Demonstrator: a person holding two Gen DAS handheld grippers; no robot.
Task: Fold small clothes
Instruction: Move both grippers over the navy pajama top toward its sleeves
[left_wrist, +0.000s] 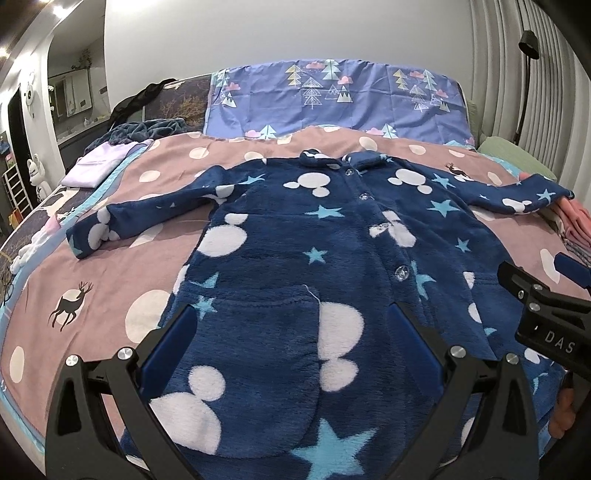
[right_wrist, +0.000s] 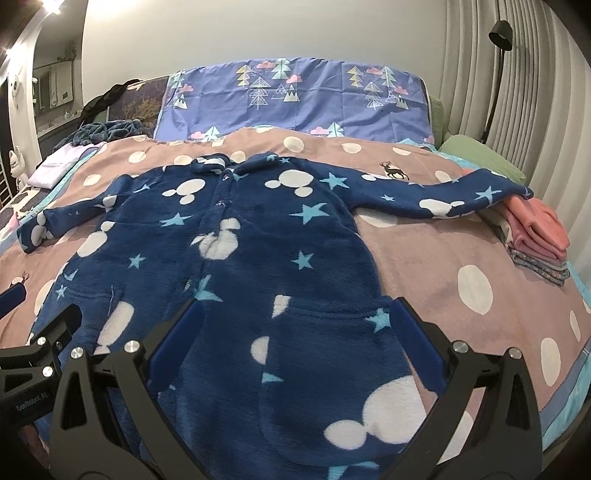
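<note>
fleece pajama top (left_wrist: 295, 236) lies flat, sleeves spread, on dotted blanket (left_wrist: 122, 266).

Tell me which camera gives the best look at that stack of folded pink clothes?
The right wrist view. There the pink stack shows whole, layers and all, with the blue robe's sleeve resting over it. In the left wrist view the stack is squeezed against the picture's right edge, mostly cut off.

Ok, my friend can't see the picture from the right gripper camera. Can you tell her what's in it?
A fuzzy navy jacket with white mouse heads and blue stars lies spread flat, sleeves out, on a pink spotted bedspread. The right gripper hovers open over its hem. Folded pink clothes are stacked to the right, under one sleeve's cuff.
</note>
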